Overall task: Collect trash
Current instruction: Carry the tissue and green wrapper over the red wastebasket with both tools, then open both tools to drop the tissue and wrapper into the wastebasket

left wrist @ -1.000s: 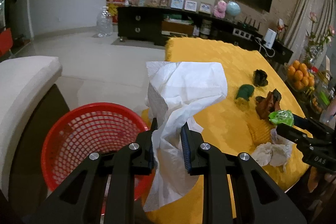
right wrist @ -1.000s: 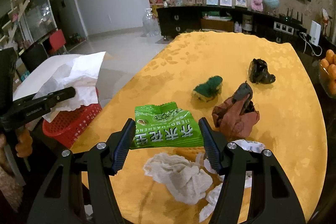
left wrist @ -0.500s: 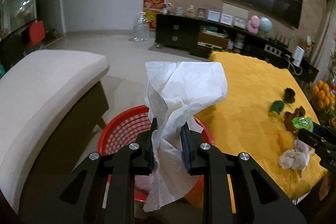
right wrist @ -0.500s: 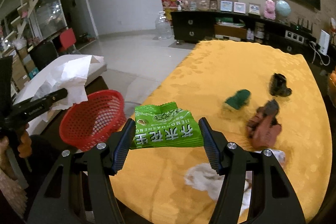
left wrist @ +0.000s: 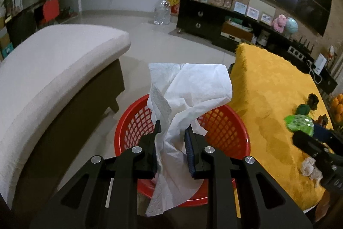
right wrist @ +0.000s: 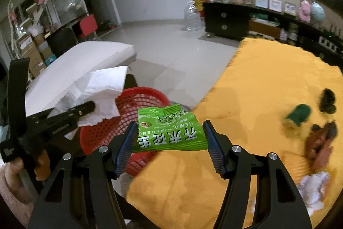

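Note:
My left gripper (left wrist: pixel 171 136) is shut on a crumpled white tissue (left wrist: pixel 188 89) and hangs over the red mesh basket (left wrist: pixel 225 128) on the floor beside the table. In the right wrist view that same left gripper (right wrist: pixel 85 107) and its tissue (right wrist: pixel 103 89) sit above the basket (right wrist: pixel 137 100). My right gripper (right wrist: pixel 169 132) is shut on a green snack packet (right wrist: pixel 169 132), above the edge of the yellow tablecloth (right wrist: pixel 257 83) and next to the basket. The packet (left wrist: pixel 300 123) also shows at the right of the left wrist view.
More trash lies on the table: a dark green piece (right wrist: pixel 298 116), a black lump (right wrist: pixel 327 100), a brown wrapper (right wrist: pixel 321 143) and white crumpled paper (right wrist: pixel 313 188). A cream sofa (left wrist: pixel 47 70) stands left of the basket. A dark cabinet (left wrist: pixel 199 18) lines the far wall.
Both grippers have swung left from the table toward the basket. The left one, with the tissue, now hangs over it, and the right one has carried the packet to the table's edge.

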